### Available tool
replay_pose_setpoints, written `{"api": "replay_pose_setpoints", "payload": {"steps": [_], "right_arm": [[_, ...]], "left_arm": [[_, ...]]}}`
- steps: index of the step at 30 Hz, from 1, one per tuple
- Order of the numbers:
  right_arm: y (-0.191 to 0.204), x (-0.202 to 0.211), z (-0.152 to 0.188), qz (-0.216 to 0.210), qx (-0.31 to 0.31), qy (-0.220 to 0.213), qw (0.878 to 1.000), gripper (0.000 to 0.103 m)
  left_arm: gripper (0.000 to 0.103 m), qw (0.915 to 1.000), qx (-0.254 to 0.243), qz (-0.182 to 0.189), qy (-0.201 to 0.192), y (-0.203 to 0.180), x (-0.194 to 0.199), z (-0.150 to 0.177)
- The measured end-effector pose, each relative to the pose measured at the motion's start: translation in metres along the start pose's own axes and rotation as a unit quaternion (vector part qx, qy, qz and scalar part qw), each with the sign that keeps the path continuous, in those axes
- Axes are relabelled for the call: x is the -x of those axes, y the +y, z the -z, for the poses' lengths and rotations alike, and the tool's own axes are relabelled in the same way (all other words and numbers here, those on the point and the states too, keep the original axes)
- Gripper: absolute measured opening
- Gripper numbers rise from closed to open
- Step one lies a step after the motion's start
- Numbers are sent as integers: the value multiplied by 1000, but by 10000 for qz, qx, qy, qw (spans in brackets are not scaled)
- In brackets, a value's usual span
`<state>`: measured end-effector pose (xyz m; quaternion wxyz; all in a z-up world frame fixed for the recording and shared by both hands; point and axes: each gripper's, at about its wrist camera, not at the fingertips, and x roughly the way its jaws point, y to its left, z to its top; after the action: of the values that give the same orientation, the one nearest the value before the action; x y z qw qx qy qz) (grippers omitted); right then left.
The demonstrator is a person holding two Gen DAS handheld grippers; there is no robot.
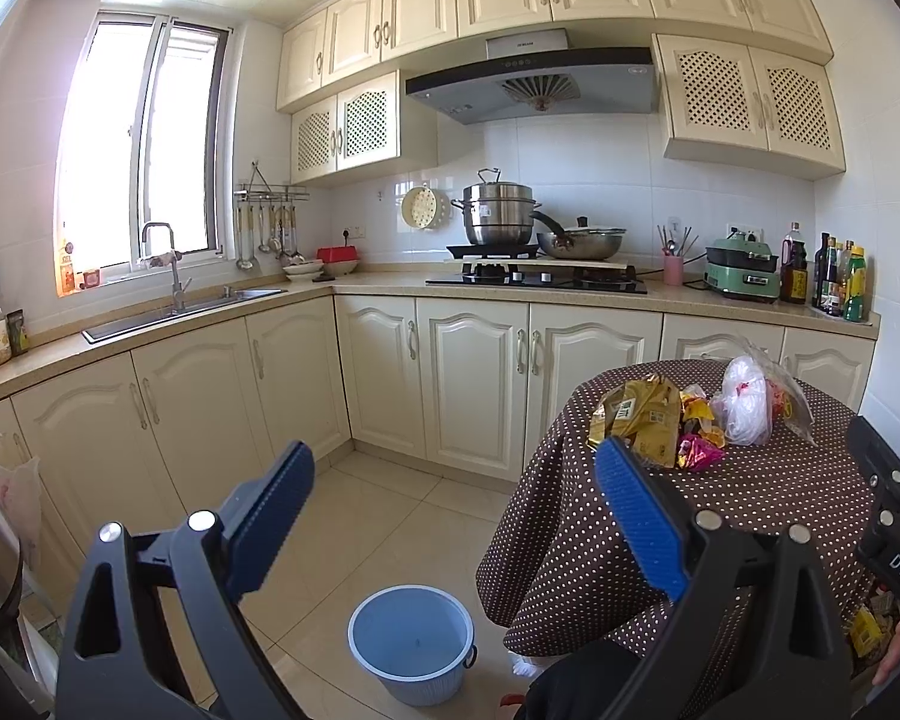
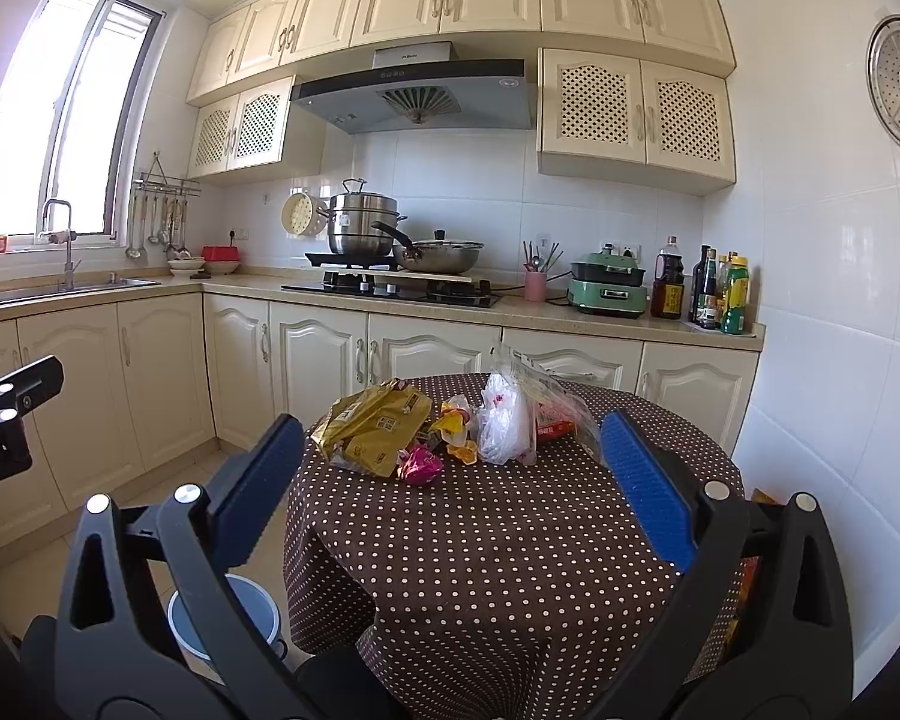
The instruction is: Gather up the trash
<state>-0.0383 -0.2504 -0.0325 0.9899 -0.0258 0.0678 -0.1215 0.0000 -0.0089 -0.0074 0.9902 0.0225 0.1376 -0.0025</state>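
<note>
Both empty, jaws apart: left hand-held gripper (image 1: 450,510), right hand-held gripper (image 2: 453,474). Trash pile (image 2: 444,426) sits mid-worktop (image 2: 510,540); blue bin (image 1: 411,642) on the floor beside it. Risks: thin plastic bag (image 2: 504,420) slipping, wrappers dragging off the tablecloth, drop missing the bin.

On the hob (image 1: 537,281) midway along the back counter (image 1: 366,285) stands a lidded steel steamer pot (image 1: 498,213), with a lidded wok (image 1: 582,242) just to its right, both below the range hood (image 1: 531,84). Toward the counter's right end come a pink utensil cup (image 1: 672,269), a green electric cooker (image 1: 742,272) and, at the very end, a cluster of sauce bottles (image 1: 834,276). The sink (image 1: 180,312) with its tap (image 1: 165,264) sits in the left counter under the window (image 1: 144,144), and ladles hang from a wall rack (image 1: 270,222) at the corner.
</note>
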Motion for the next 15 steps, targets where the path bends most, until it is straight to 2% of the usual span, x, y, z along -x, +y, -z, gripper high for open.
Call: {"api": "replay_pose_setpoints", "payload": {"steps": [15], "right_arm": [[4,-2,5,-14,-1,31,10000,97]], "left_arm": [[93,10000,2,-3,2,0,0,-1]]}}
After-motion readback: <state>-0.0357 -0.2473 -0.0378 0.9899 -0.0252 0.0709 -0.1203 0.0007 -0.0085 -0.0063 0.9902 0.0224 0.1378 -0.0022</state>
